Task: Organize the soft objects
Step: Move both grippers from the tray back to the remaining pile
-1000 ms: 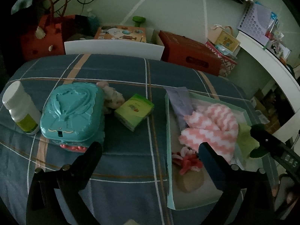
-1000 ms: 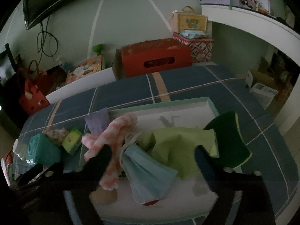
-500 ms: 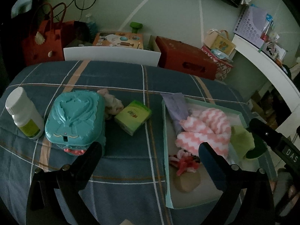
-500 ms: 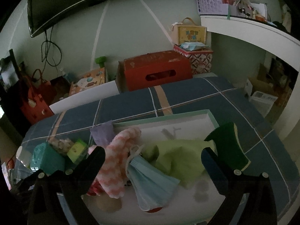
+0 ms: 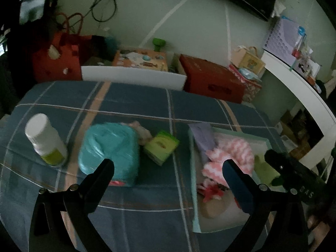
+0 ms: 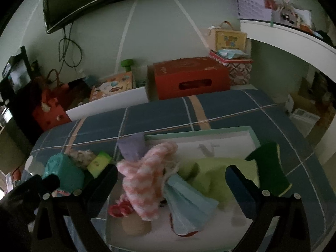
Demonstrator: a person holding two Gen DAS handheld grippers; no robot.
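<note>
Filling shallow tray (image 6: pixel 231 130), fuzzy zigzag sock (image 6: pixel 145 180), pleated mask (image 6: pixel 189 208), limp green cloth (image 6: pixel 212 172)

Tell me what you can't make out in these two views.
- Teal case: left view, motion blur hides its lid detail.
- Small plush: left view, mostly behind the case.
- Tan pad: right view, partly under the pink striped cloth.
- Green packet label: too small.

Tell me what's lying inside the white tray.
In the tray: a pink-and-white chevron cloth, purple cloth, lime-green cloth, light-blue face mask, red-and-pink item, and tan round piece. Anything beneath the piled cloths is hidden.
</note>
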